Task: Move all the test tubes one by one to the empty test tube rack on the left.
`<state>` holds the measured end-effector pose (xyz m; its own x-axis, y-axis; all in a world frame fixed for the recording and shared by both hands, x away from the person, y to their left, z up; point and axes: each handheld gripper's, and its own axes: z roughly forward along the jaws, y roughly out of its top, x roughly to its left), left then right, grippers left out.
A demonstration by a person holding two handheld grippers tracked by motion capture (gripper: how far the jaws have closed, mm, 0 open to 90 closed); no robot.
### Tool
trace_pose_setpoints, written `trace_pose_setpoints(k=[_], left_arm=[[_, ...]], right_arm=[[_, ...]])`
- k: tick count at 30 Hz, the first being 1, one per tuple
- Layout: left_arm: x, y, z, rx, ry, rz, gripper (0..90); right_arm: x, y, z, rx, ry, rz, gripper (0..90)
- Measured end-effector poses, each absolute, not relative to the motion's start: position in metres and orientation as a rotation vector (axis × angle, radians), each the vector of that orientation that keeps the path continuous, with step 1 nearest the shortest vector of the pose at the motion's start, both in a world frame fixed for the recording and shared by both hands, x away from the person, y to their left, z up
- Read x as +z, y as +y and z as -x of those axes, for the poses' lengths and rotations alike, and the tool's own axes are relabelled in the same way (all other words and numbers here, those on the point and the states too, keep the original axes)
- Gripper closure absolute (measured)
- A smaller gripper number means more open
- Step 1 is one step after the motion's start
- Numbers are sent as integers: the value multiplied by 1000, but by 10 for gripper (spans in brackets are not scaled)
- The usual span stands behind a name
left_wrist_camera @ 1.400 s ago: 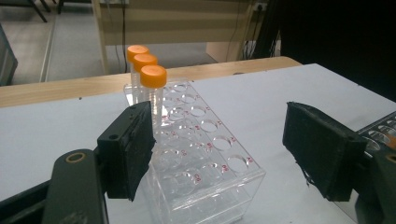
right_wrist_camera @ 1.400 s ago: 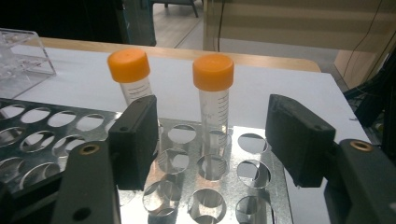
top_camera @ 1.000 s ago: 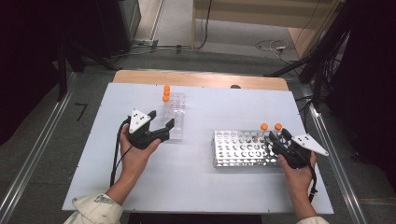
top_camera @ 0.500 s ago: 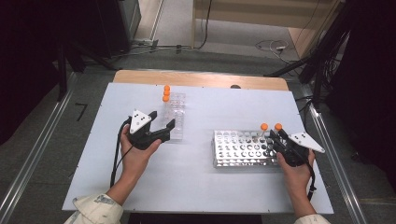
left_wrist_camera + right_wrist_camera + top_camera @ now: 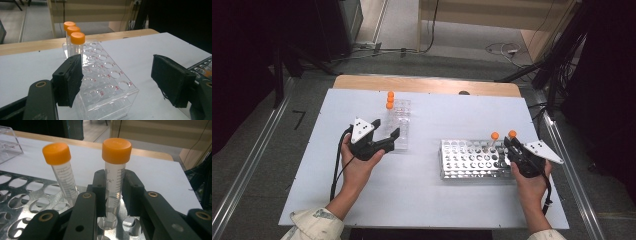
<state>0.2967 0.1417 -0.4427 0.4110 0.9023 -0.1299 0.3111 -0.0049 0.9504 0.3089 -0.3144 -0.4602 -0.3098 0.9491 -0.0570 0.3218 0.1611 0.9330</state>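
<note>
Lower right of the high view: your right gripper [image 5: 514,148] is pinching the clear orange-capped tube [image 5: 115,170], jaws having just been closing on it, tube standing in the perforated metal rack [image 5: 469,159]; a second orange-capped tube [image 5: 61,167] is leaning just beside. Centre left: your left gripper [image 5: 387,139] is holding its jaws spread, nothing between them, at the clear plastic rack [image 5: 105,82]. Farther up, three orange-capped tubes [image 5: 75,40] are standing at its far end.

Clear tube w/ orange cap [image 5: 115,173], printed scale marks, stands upright in metal rack [image 5: 462,167] at rack's far right corner, near table's right edge. 2nd capped tube [image 5: 61,170] just beside it, tilted slightly.
</note>
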Motion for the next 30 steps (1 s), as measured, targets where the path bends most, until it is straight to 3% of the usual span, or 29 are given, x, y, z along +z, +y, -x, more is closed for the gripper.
trace_pose_setpoints(k=[21, 30], left_arm=[[-444, 142, -300, 625, 1134, -1570, 169], [-442, 140, -299, 624, 1124, -1563, 164]], right_arm=[[-405, -313, -272, 1303, 1660, -1133, 718], [-389, -278, -258, 1394, 1757, -1018, 718]])
